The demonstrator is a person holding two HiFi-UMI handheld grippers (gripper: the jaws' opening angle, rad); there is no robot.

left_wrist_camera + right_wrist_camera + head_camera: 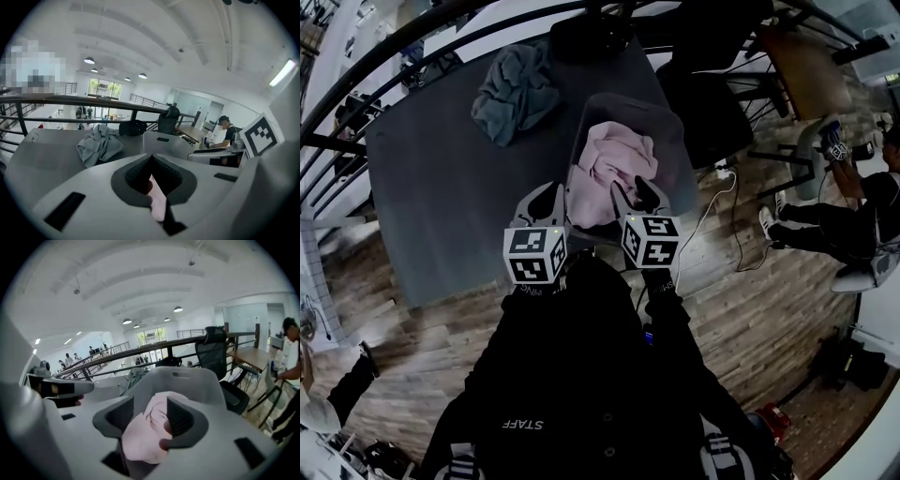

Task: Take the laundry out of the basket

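- Laundry (614,159), one crumpled pink piece, lies inside the gray basket (672,141). It is straight ahead of the right gripper (150,414) and a little below it, and it fills the gap between the jaws in the right gripper view.
- The right gripper is released: its jaws stand apart and the dark pads (180,418) do not press on the Laundry. Whether the tips touch it, I cannot tell.
- The left gripper (151,156) is clenched: its two tips meet each other. Only a narrow strip of pink shows through the opening behind the tips.
- The left gripper is just beside the right gripper, on its left. It is at the near left corner of the basket, and the basket wall rises ahead of it and to its right.
- A second cloth (516,89), gray-blue and bunched, lies ahead of the left gripper and to its left, apart from the basket.
- The dark gray table (441,197) carries both the basket and this cloth.
- Beyond the basket, ahead of both grippers, stand a black chair (703,103) and a dark railing (70,99).
- Far to the right of the right gripper a person (862,211) sits on the wooden floor (769,309), and a white cable (724,199) lies between the basket and this person.
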